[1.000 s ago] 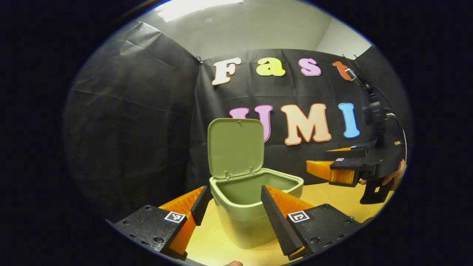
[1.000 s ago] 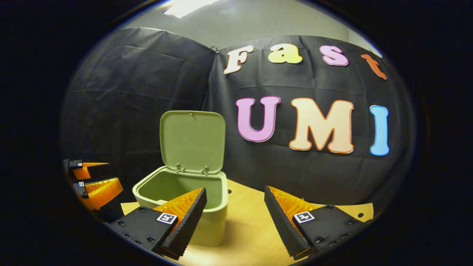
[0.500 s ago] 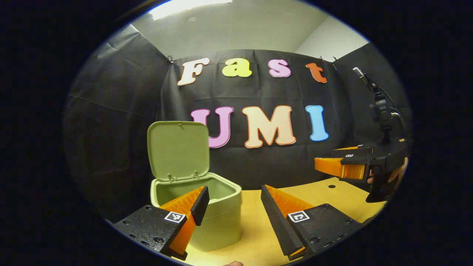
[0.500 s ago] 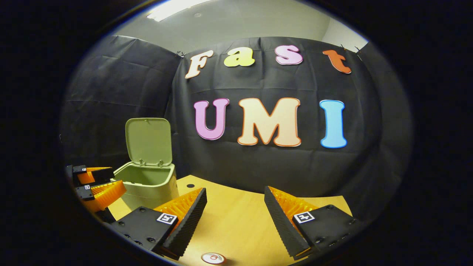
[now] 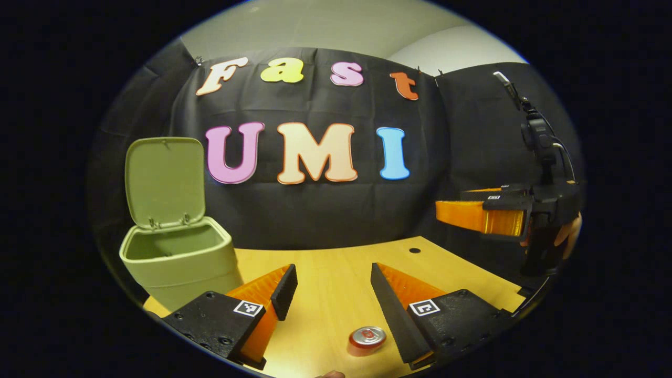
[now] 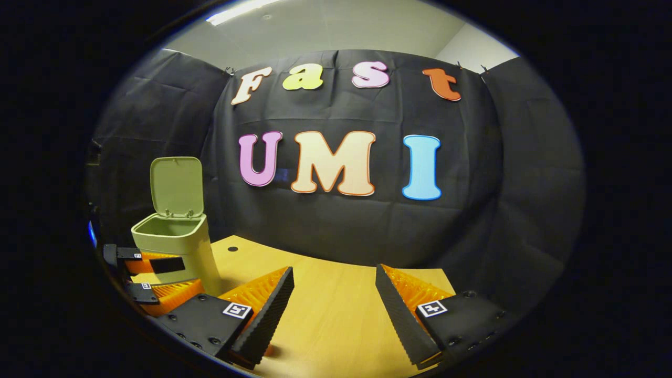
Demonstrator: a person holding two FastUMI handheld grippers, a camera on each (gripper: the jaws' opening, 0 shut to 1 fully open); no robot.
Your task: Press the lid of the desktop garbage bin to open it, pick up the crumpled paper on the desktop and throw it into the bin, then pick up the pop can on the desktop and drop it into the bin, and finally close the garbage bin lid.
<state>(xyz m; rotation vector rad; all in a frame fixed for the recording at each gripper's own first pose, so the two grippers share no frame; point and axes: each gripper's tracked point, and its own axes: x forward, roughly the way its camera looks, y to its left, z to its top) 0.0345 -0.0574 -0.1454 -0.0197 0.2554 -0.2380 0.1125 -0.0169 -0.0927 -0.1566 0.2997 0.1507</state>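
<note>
**Bin open, can not yet picked up**

Left gripper view: the bin stands at far left with its lid up; the can sits upright on the desk, just beside the right finger of the left gripper, whose jaws are spread and empty.

Right gripper view: the right gripper is also spread, holding nothing; the bin stands well to its left (no paper seen, so probably binned); can and lid-closing remain.

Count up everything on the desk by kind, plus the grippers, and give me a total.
Bin, lid up: 1
Can: 1
Grippers: 2, left gripper and right gripper, both with jaws apart and empty
Total: 4
</note>
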